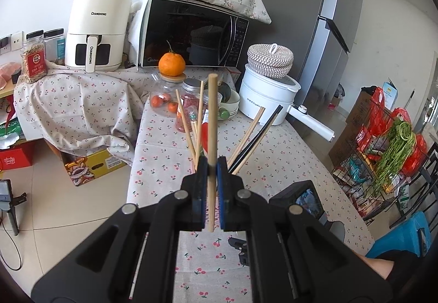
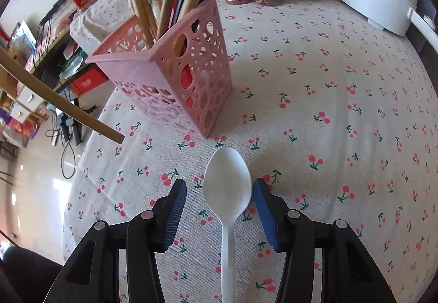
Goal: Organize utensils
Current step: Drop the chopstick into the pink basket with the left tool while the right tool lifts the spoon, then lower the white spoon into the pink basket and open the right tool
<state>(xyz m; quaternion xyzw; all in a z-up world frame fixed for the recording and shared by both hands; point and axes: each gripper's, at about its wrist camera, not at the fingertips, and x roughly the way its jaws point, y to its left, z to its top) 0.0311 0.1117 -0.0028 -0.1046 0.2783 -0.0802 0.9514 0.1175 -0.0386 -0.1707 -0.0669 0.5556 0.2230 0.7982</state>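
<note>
Near the frame's center, the left gripper [image 1: 210,166] clamps a wooden chopstick [image 1: 212,122] upright. Several chopsticks already stand in the pink holder [image 2: 191,67]; the right gripper's [image 2: 219,209] fingers straddle, without touching, a white spoon [image 2: 227,188] lying on the table [image 2: 342,111].

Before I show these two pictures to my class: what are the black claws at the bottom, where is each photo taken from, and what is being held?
The claws are two hand-held grippers; a person holds one in each hand, and a wide-angle camera on each looks along its fingers. In the left-hand view, the left gripper is shut on a wooden chopstick. In the right-hand view, the right gripper is open around a white plastic spoon lying on the cherry-print tablecloth, its pads not pressing it. Ahead stands a pink perforated holder already filled with chopsticks.
</note>
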